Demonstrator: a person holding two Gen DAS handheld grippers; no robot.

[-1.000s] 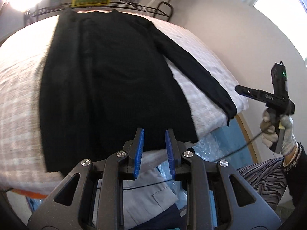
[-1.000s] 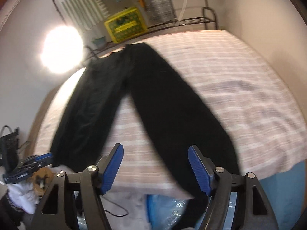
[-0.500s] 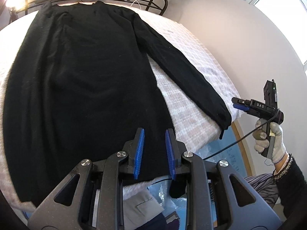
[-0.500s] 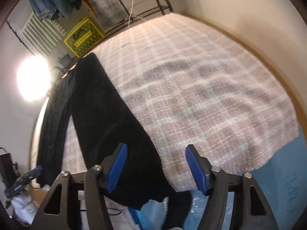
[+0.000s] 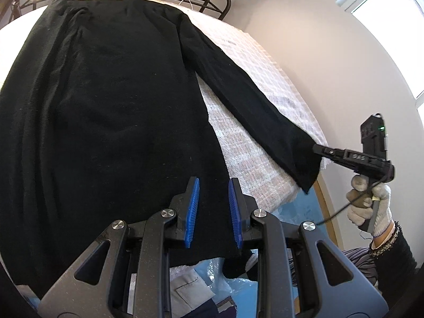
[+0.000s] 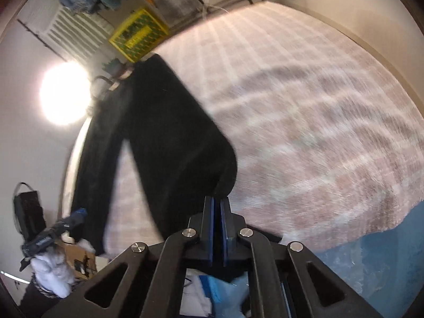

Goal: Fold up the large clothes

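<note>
Sweater [image 5: 106, 106] flat on bed [image 5: 254, 79]; my right gripper [image 6: 217, 206] pinches sleeve cuff [image 5: 304, 164] at bed's near edge, left gripper [image 5: 213, 206] slightly parted over hem.

The right gripper [image 6: 217, 206], wide open earlier above the bed's [image 6: 318, 132] edge, now has its jaws closed on the cuff of the black garment's [image 5: 106, 106] right sleeve [image 6: 172, 145]. The left gripper [image 5: 212, 206] has moved in over the hem [image 5: 206, 254], so the garment fills more of the left wrist view.
</note>
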